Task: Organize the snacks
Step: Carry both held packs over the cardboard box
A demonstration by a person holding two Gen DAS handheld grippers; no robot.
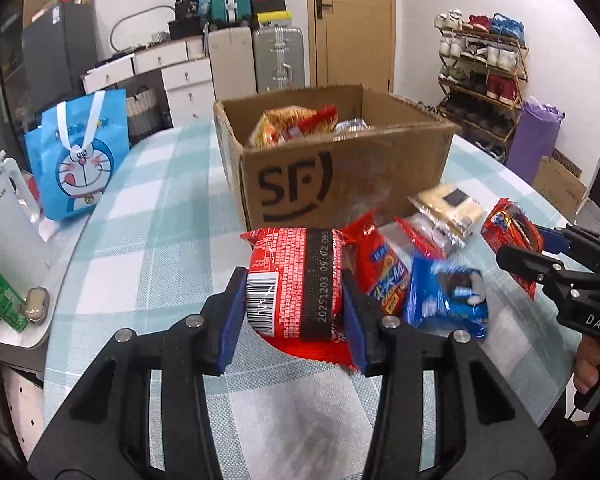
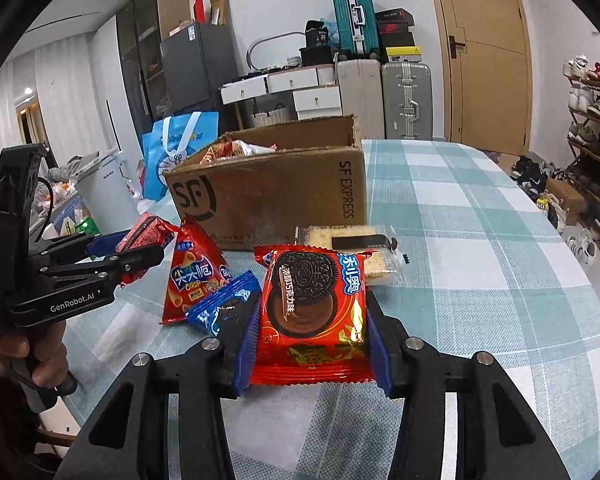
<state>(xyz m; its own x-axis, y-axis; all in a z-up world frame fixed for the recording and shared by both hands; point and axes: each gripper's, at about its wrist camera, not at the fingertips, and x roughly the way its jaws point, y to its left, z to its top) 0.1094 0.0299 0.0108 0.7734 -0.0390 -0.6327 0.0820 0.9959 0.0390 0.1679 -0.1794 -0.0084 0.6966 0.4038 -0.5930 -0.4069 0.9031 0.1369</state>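
over the checked table (image 1: 148, 216), both down-tilted claws grip packets: left claw (image 1: 294, 312) red packet (image 1: 296, 280), right claw (image 2: 312, 340) oreo packet (image 2: 314, 312).

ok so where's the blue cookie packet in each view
Left wrist view: the blue cookie packet lies right of centre on the table, just right of the left gripper and its red packet.
Right wrist view: the same packet lies left of centre, just left of the right gripper, partly behind its left finger.
Shared landmark: the cardboard box behind the snacks.
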